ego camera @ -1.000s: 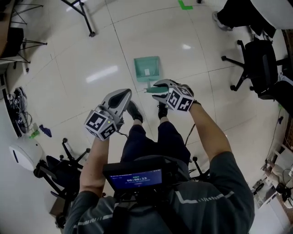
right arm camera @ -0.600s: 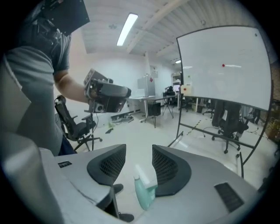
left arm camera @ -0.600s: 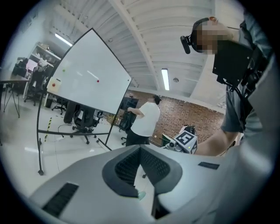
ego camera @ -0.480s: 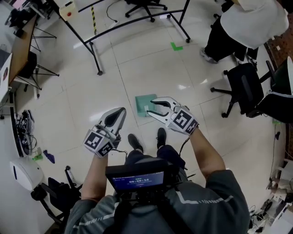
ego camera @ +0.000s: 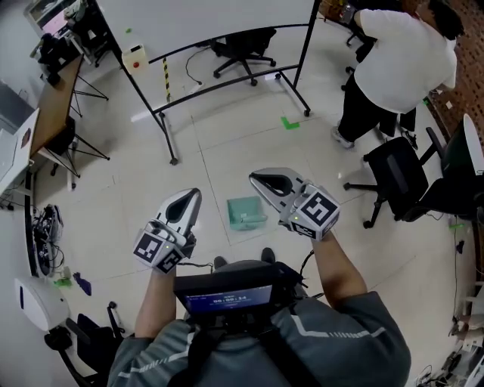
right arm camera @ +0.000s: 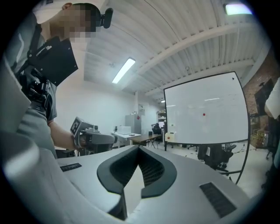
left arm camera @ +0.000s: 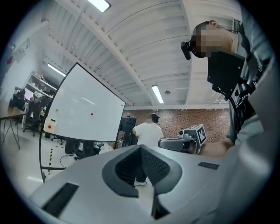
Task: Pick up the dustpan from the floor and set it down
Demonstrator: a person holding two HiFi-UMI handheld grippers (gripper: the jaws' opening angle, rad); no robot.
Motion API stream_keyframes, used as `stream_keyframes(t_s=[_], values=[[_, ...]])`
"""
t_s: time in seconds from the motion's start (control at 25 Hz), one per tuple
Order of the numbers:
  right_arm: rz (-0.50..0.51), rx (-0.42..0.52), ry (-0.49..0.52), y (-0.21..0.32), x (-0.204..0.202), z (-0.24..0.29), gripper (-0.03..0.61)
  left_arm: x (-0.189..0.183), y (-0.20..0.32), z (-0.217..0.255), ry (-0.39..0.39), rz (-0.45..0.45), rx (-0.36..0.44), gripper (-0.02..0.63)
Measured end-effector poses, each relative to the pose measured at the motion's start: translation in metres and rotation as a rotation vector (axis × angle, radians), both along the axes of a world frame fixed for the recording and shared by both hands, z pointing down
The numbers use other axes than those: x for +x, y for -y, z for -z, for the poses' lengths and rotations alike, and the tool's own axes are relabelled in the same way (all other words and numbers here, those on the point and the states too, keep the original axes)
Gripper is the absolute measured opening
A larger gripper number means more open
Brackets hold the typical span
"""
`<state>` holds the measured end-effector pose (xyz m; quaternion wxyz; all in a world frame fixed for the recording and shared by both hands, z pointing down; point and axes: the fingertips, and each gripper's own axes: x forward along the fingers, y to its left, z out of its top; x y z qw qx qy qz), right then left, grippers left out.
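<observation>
The green dustpan lies flat on the tiled floor, between and far below my two grippers in the head view. My left gripper is held up to its left, jaws shut with nothing in them. On the dustpan's right my right gripper is shut too and holds nothing. Both point level, out across the room. In the left gripper view the closed jaws face the room, with the right gripper alongside. The right gripper view shows closed jaws and the left gripper. The dustpan is in neither gripper view.
A whiteboard on a black wheeled frame stands ahead. A person in a white shirt stands at the right by a black office chair. Green tape marks the floor. Cables and a desk lie at the left.
Both grippers have risen from near the floor to a raised, level hold. The right jaws, open beside the dustpan's handle before, are now shut and empty. The dustpan stays on the floor.
</observation>
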<state>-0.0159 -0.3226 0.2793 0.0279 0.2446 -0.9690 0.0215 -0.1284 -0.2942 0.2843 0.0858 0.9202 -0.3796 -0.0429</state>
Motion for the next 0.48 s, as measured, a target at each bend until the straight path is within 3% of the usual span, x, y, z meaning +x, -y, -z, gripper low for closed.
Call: stream_keyframes(t_s=[0.48], values=[[-0.009,-0.003,-0.023,-0.005,0.06,0.015,0.012,0.055,-0.016,0.019,0.018,0.068,0.023,0.025]])
